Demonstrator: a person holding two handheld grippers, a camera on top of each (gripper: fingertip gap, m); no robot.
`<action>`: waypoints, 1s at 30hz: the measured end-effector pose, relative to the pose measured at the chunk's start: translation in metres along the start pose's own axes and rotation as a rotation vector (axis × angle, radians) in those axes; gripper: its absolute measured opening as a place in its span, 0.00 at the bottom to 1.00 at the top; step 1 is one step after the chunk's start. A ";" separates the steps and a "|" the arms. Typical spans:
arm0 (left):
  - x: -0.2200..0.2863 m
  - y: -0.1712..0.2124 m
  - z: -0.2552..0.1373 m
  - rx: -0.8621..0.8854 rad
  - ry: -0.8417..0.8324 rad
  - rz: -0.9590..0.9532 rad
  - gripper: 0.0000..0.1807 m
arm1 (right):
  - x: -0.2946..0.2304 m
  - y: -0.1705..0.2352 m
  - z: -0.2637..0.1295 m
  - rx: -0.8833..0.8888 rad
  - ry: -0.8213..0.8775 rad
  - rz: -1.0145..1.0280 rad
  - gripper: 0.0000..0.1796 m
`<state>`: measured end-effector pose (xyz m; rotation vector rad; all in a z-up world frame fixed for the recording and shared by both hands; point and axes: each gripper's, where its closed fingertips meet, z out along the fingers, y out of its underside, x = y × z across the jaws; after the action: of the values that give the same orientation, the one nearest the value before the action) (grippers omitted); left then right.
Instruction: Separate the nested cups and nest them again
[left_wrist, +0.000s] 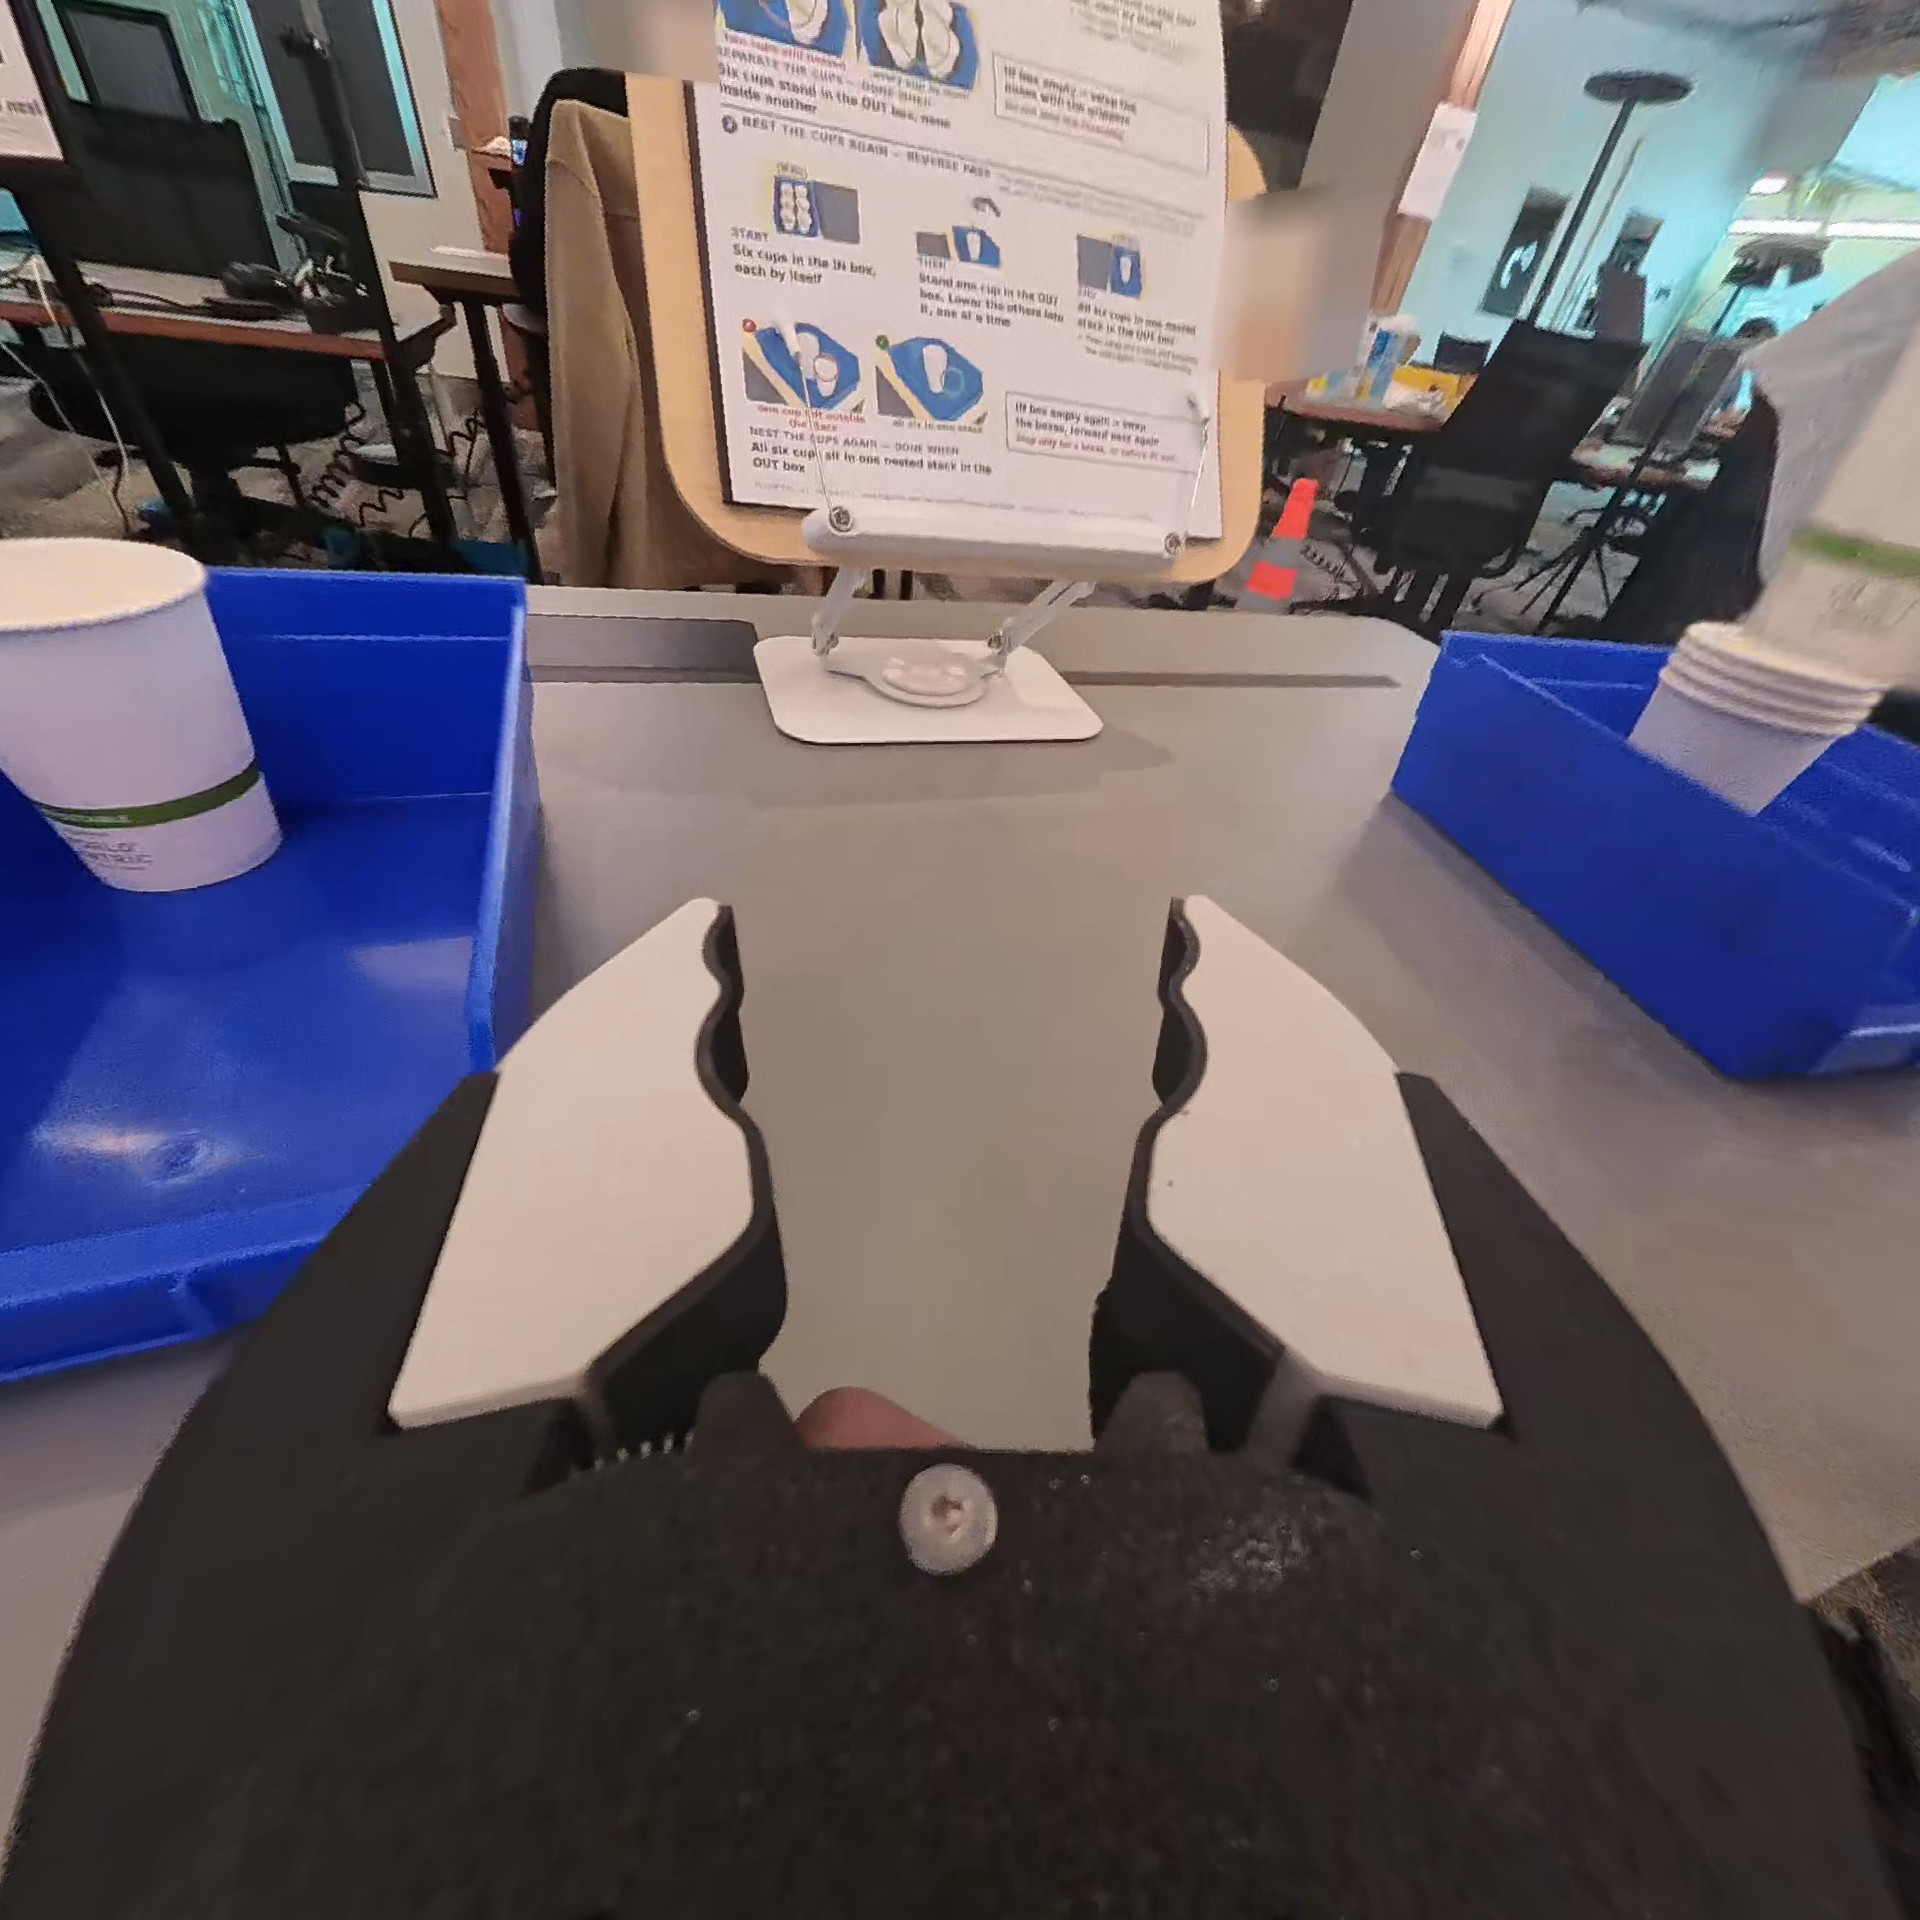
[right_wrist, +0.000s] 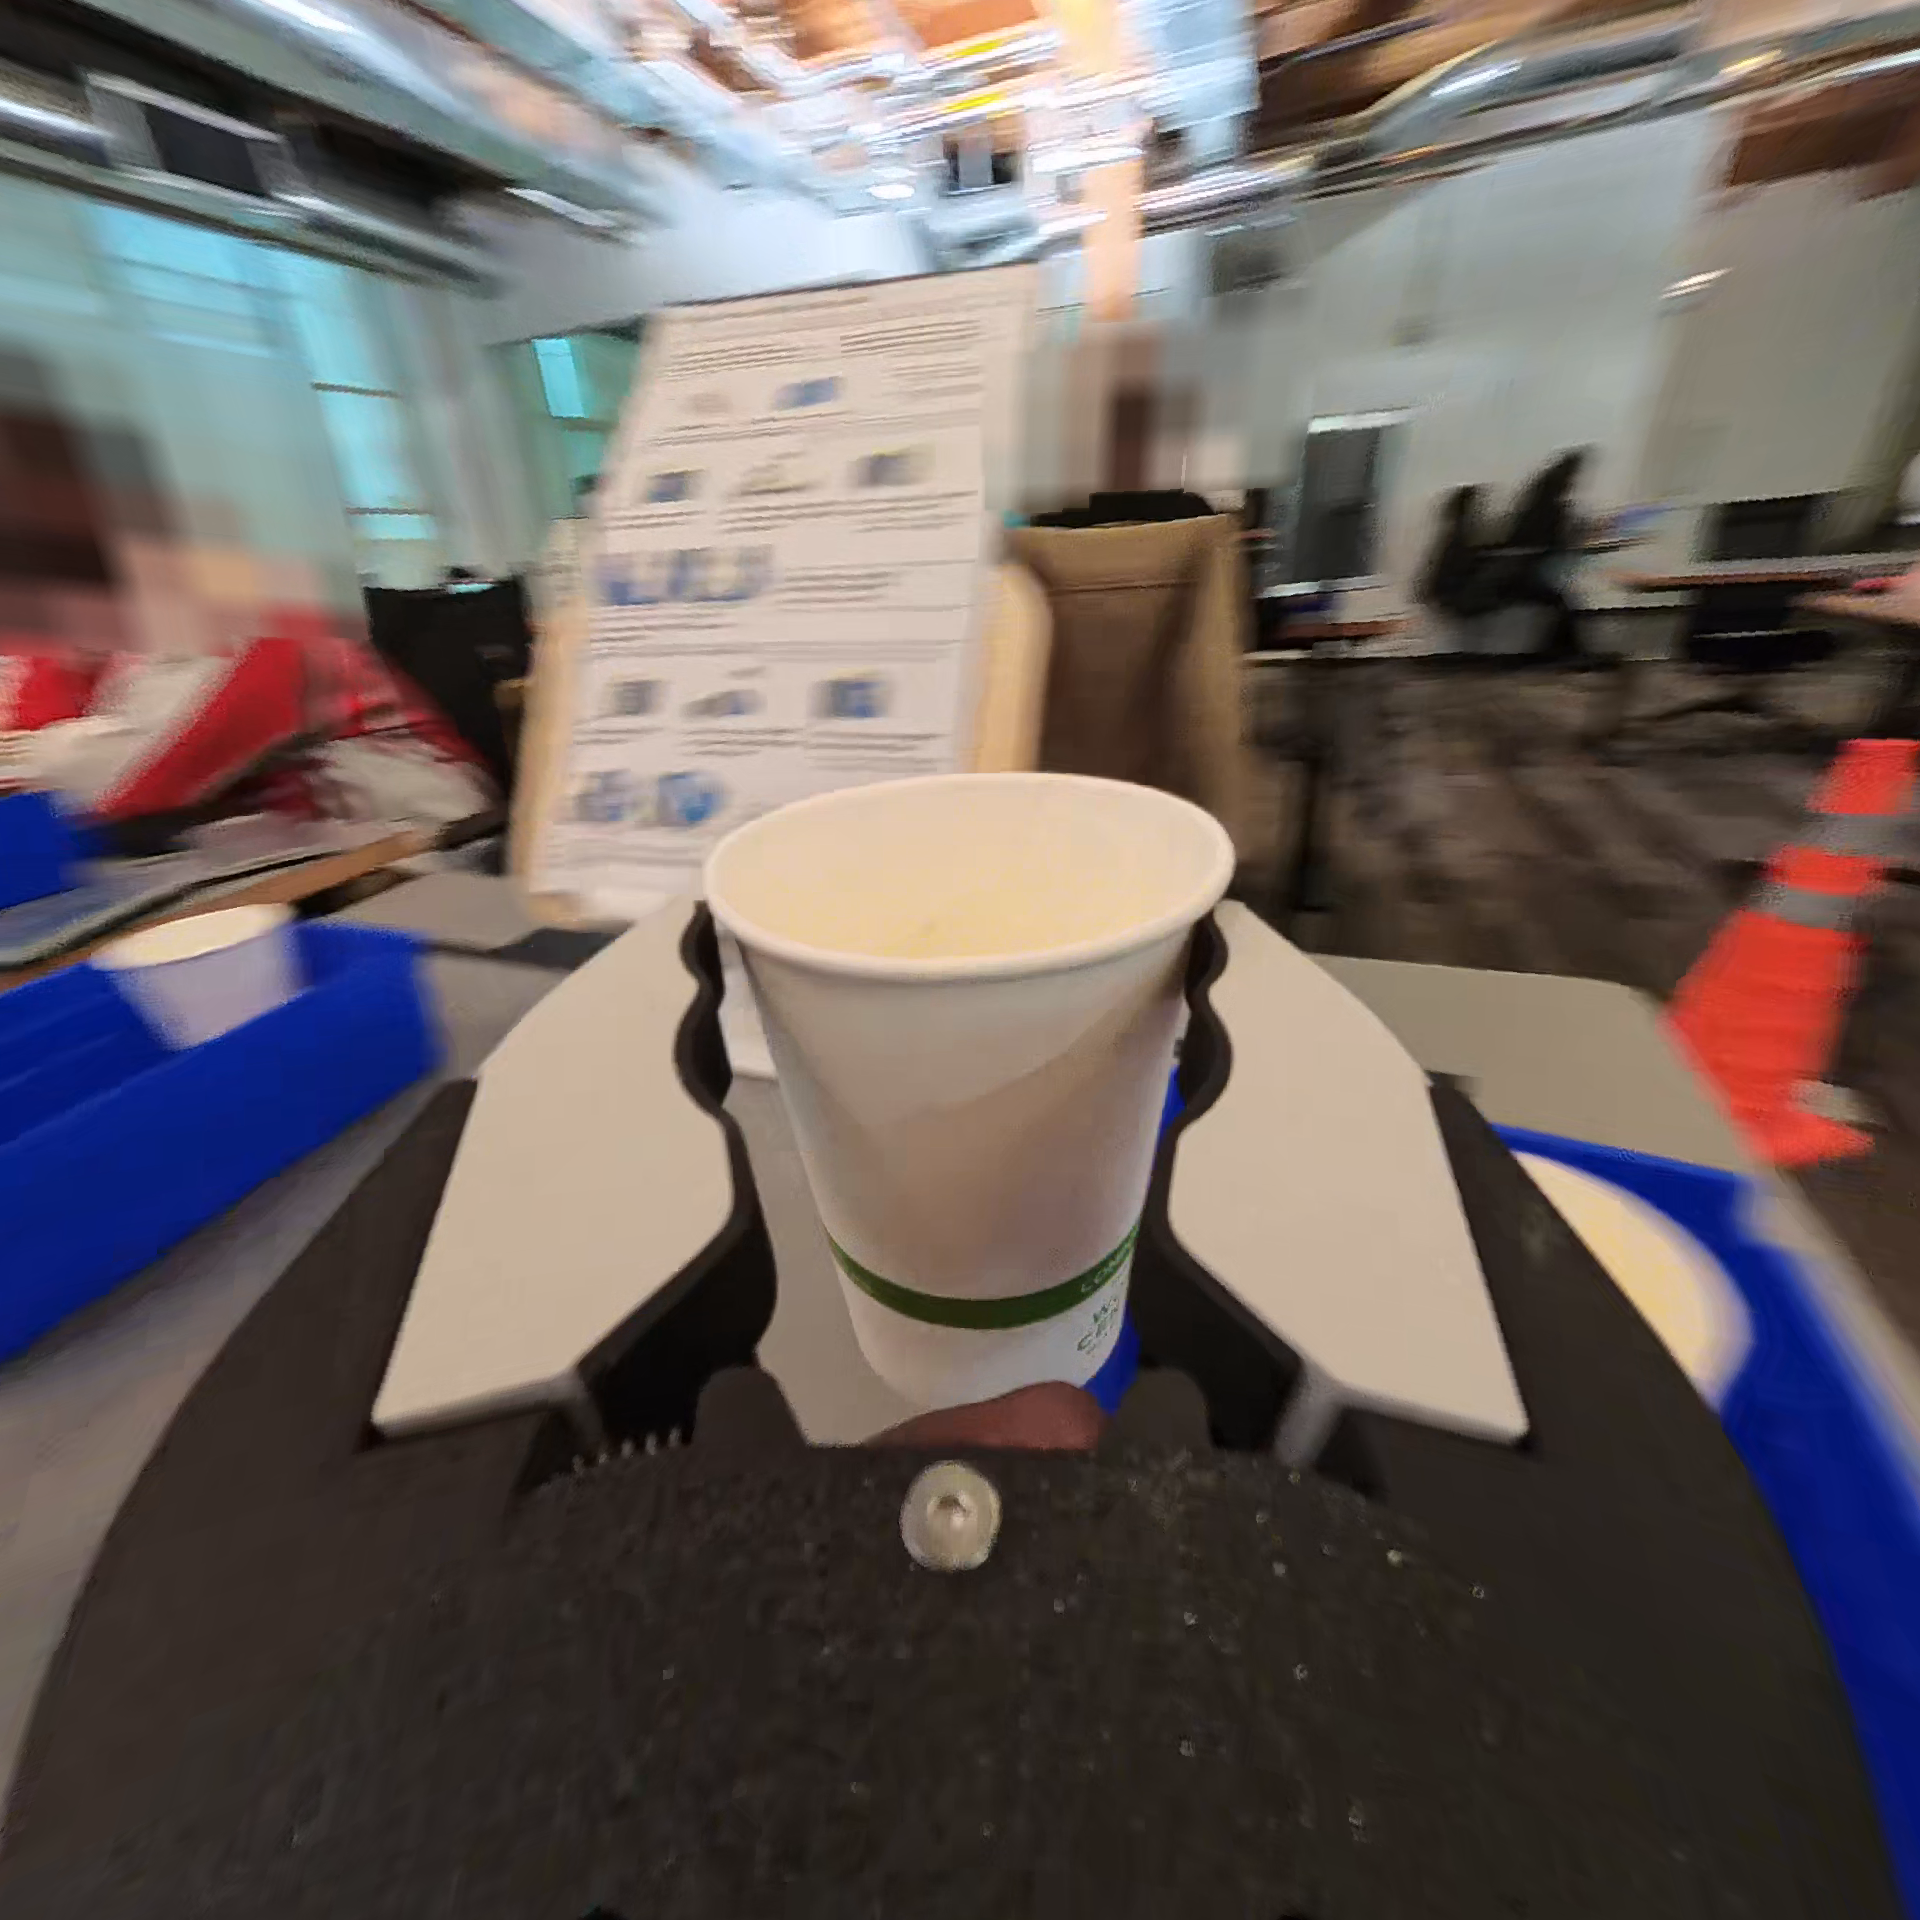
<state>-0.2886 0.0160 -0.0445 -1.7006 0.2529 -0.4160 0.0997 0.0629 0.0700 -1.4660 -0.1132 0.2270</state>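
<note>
My left gripper (left_wrist: 951, 935) is open and empty, low over the grey table (left_wrist: 935, 831) between two blue bins. The left bin (left_wrist: 364, 935) holds one upright white paper cup with a green band (left_wrist: 125, 727). The right bin (left_wrist: 1662, 914) holds a tilted nested stack of white cups (left_wrist: 1745, 717). Above the stack a blurred white cup (left_wrist: 1849, 468) hangs in the air. My right gripper (right_wrist: 956, 935) is shut on a white green-banded cup (right_wrist: 966, 1091), held upright and off the table. Below it at the right, the stack's open top (right_wrist: 1631, 1278) shows in its blue bin (right_wrist: 1818, 1403).
An instruction sheet on a white stand (left_wrist: 935, 686) sits at the table's far middle. The left bin with its cup (right_wrist: 197, 966) shows blurred in the right wrist view. An orange cone (right_wrist: 1797, 956) stands on the floor beyond the table. Desks, chairs and people fill the background.
</note>
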 end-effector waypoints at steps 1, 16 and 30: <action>0.003 0.002 0.001 -0.008 0.008 0.003 0.43 | 0.029 -0.006 0.001 0.010 0.089 -0.025 0.48; 0.017 0.009 0.005 -0.055 0.087 -0.002 0.42 | 0.156 0.044 0.040 -0.174 0.422 -0.015 0.48; 0.026 0.021 0.012 -0.097 0.102 0.041 0.42 | 0.154 0.098 0.011 -0.522 0.300 0.022 0.48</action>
<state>-0.2590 0.0130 -0.0637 -1.7685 0.3876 -0.4668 0.2388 0.1165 -0.0352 -2.0040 0.0958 -0.0122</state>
